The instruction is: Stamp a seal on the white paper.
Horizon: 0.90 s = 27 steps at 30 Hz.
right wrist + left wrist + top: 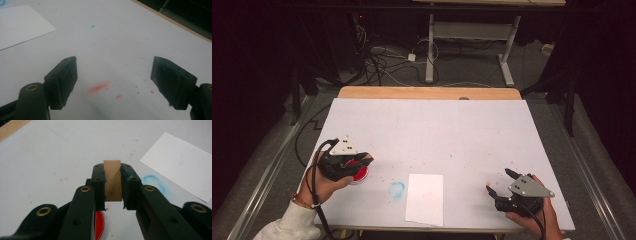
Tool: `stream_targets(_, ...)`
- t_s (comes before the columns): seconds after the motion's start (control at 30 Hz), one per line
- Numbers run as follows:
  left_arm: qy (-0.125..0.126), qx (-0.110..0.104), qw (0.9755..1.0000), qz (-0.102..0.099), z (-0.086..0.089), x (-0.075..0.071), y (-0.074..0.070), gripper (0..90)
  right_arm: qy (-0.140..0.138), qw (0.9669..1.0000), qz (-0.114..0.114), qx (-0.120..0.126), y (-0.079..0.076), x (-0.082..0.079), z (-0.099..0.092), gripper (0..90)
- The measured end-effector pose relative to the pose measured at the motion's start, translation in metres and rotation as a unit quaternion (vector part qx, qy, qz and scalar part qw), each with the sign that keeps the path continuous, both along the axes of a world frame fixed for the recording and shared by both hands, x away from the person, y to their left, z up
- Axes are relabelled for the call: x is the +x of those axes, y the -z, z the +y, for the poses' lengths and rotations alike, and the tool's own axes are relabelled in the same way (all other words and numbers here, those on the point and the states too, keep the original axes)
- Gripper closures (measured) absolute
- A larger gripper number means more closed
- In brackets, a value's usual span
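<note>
My left gripper (361, 161) is at the table's left front, shut on a small brown wooden block (112, 180) that stands upright between its pads. Just under and behind the jaws lies a round red ink pad (358, 173), also seen as a red disc (100, 225) below the jaws. A white sheet of paper (425, 198) lies at the front middle, with a blue ring-shaped smudge (397, 189) on the table to its left. My right gripper (498, 180) rests at the right front, held by a hand, open with nothing between its fingers (62, 80).
The table carries a white cover (432, 130) speckled with red and blue ink marks, including a red smear (98, 87) between the right jaws. A wooden edge (427, 92) shows at the far side. Cables and a desk frame (432, 45) lie beyond on the floor.
</note>
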<state>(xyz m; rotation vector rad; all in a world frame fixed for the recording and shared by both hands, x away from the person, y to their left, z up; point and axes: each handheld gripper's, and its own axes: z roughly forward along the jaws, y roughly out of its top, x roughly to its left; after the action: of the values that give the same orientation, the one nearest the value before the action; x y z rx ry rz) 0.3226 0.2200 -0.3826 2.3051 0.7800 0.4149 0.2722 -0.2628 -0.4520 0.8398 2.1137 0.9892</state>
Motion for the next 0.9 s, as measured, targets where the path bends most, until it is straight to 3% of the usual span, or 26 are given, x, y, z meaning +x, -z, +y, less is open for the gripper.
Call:
stream_targets(0.57,0.059,0.011,0.9982,-0.006,-0.042,-0.002,-0.006,73.6,-0.003,1.0000,0.003,-0.004,0.001,0.000,0.002,21.9)
stream_targets(0.9,0.106,0.023,0.9941,0.001,-0.076,-0.001,-0.003,73.6,-0.004,1.0000,0.005,-0.007,0.002,0.000,0.004,21.9)
